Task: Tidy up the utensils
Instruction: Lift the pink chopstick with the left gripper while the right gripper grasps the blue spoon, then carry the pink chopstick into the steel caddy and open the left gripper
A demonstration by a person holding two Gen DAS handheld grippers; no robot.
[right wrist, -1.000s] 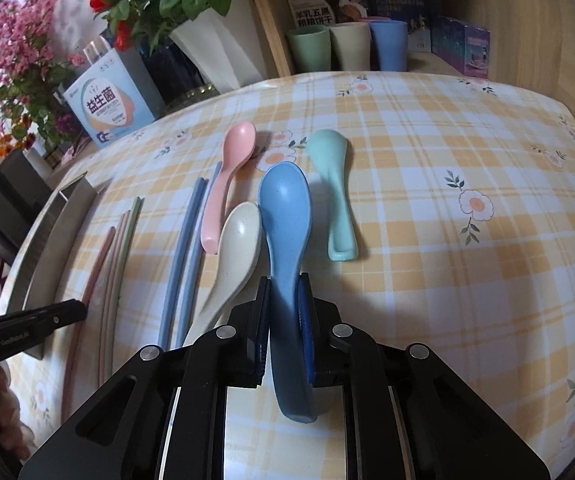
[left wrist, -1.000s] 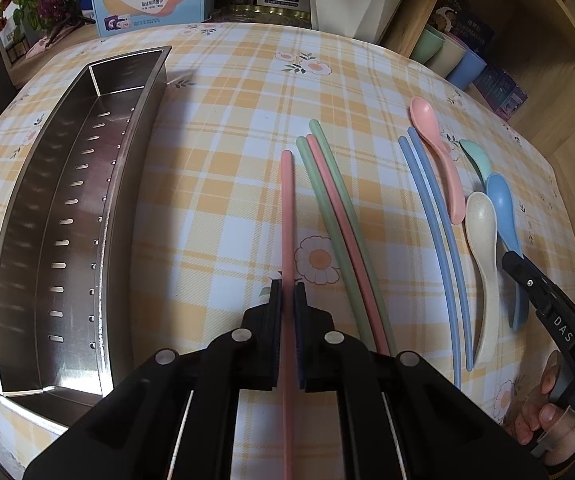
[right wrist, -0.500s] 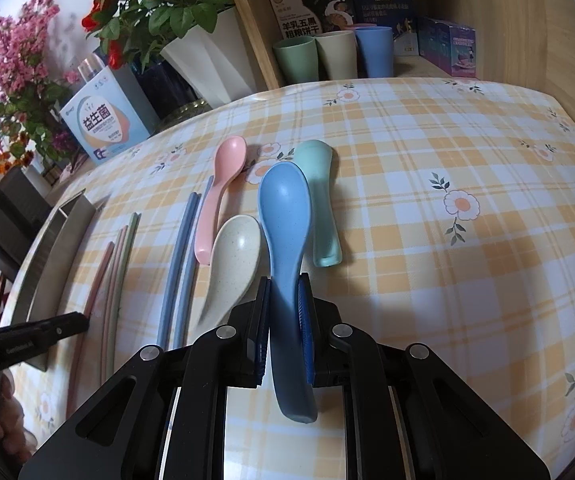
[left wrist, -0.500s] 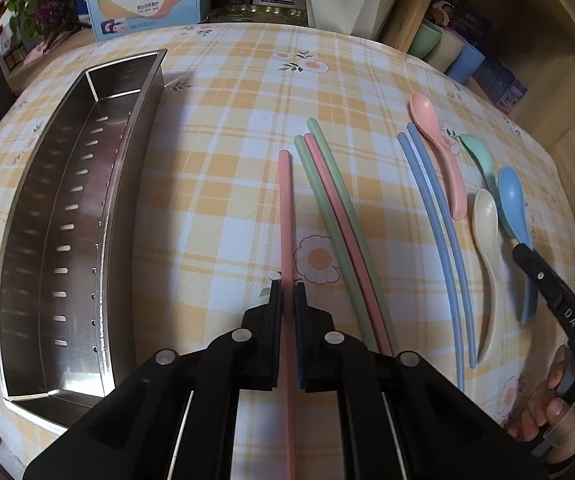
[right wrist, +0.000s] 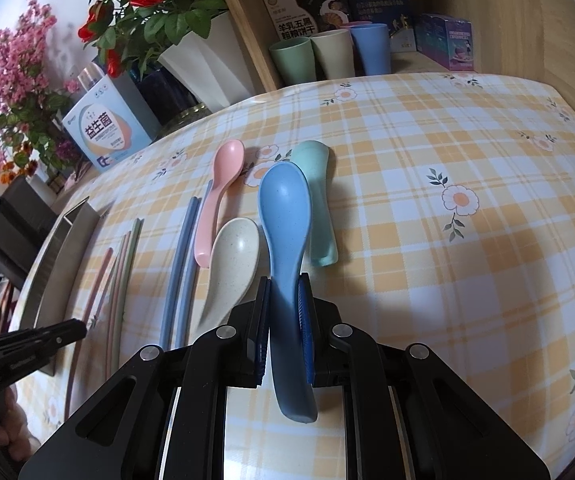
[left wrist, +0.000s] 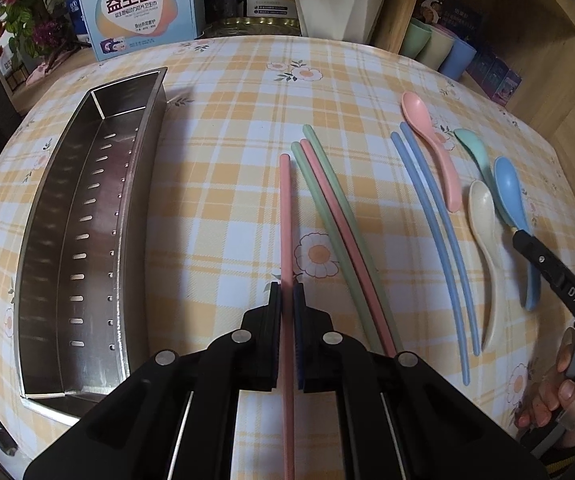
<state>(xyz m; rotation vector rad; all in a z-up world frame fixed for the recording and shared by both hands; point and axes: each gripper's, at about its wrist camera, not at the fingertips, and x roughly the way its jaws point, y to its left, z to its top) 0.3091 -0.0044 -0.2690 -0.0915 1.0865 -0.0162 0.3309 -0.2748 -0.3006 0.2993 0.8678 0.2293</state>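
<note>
At 6 o'clock in the left wrist view, the left gripper (left wrist: 287,292) is clamped on a pink chopstick (left wrist: 285,216), which runs straight up toward 12 o'clock. Just right of it, at 1 o'clock, lie two green chopsticks (left wrist: 337,236) with a second pink one (left wrist: 341,232) between them. Further right, at 2 o'clock, lie two blue chopsticks (left wrist: 435,224), then a pink spoon (left wrist: 431,148), a cream spoon (left wrist: 485,236) and a teal spoon (left wrist: 473,148). At 9 o'clock stands a steel tray (left wrist: 47,216) with a slotted floor, well apart from the chopsticks.

At 6 o'clock in the right wrist view, the right gripper (right wrist: 284,292) is clamped on the handle of a blue spoon (right wrist: 285,208); its bowl appears raised off the tablecloth (right wrist: 447,280), though contact cannot be confirmed. The cream spoon (right wrist: 233,260) lies just left of it, the teal spoon (right wrist: 317,200) just behind at 12 o'clock. At 8 o'clock the left gripper (right wrist: 67,328) shows at the frame edge.
</note>
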